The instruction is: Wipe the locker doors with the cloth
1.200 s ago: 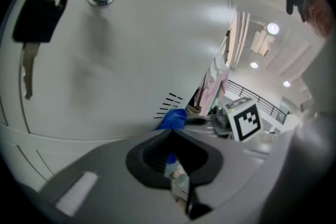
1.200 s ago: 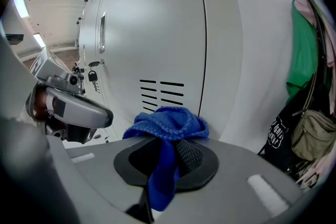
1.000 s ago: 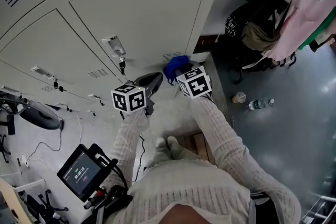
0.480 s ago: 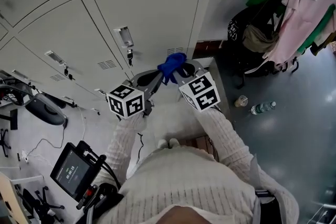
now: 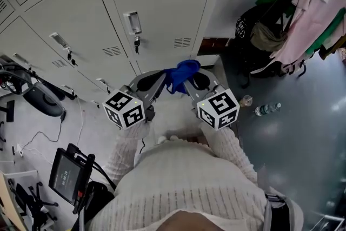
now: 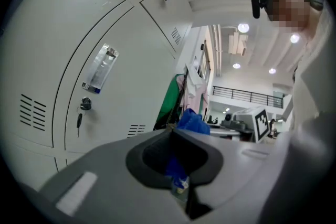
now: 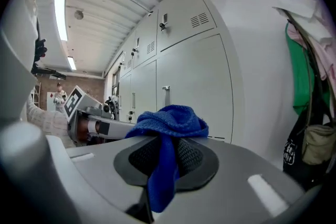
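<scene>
Compared with one second ago, both grippers are now sitting higher and closer together in the head view, and the blue terry cloth is now hanging bunched between their tips instead of at the right one only. The left gripper is pinching one part of the cloth: in the left gripper view its jaws are pressed together on a blue fold. The right gripper is also clamping it, with the cloth draped over and down between its closed jaws. To my judgement, the person is taking the cloth with both tools, perhaps to spread or re-fold it, so no wiping is going on at this moment. The cloth seems to be held apart from the pale grey metal locker doors, in front of the lower door.

On that door a shiny metal handle is standing out, with a small key hanging under it and vent slots lower down. I think these could catch the cloth during a stroke.

To the right, pink and green hanging clothes and a dark bag are crowding the end of the lockers. A clear plastic bottle and a paper cup are lying on the grey floor nearby.
</scene>
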A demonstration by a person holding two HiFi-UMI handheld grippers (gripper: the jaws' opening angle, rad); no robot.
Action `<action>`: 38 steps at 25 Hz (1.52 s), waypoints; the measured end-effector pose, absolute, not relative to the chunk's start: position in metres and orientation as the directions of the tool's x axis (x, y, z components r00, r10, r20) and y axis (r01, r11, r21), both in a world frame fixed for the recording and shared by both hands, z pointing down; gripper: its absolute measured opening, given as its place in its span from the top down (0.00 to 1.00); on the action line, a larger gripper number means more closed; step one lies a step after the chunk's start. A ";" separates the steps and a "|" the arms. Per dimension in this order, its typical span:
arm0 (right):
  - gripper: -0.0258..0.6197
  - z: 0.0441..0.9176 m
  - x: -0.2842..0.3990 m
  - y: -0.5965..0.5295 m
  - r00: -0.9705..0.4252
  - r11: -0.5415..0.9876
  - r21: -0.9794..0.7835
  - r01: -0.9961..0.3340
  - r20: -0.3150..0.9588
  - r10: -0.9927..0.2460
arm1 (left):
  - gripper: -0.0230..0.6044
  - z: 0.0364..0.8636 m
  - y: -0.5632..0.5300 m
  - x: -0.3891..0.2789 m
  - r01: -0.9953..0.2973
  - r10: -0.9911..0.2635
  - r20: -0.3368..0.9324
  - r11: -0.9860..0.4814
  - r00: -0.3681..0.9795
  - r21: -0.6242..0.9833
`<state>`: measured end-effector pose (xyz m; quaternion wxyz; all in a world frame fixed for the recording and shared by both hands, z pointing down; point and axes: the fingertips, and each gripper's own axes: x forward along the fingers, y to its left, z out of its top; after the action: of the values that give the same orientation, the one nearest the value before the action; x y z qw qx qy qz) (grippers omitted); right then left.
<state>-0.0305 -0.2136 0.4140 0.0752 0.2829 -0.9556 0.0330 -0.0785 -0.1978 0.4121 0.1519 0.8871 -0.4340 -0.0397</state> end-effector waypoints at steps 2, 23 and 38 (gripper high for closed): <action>0.87 0.417 -0.025 -0.209 -0.827 0.833 -0.044 -0.551 0.158 -0.539 | 0.95 0.417 -0.192 -0.081 -0.774 -0.796 0.066 -0.560 0.602 0.295; 0.87 0.439 -0.012 -0.193 -0.827 0.817 -0.142 -0.559 0.165 -0.537 | 0.95 0.443 -0.171 -0.074 -0.797 -0.818 0.093 -0.518 0.568 0.310; 0.87 0.454 -0.013 -0.193 -0.833 0.840 -0.115 -0.530 0.254 -0.491 | 0.95 0.455 -0.178 -0.071 -0.816 -0.823 0.141 -0.494 0.550 0.301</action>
<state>-0.0132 -0.1927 0.4542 0.1077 0.2680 -0.9531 0.0906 -0.0705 -0.1784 0.4551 0.1686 0.8641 -0.4741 -0.0107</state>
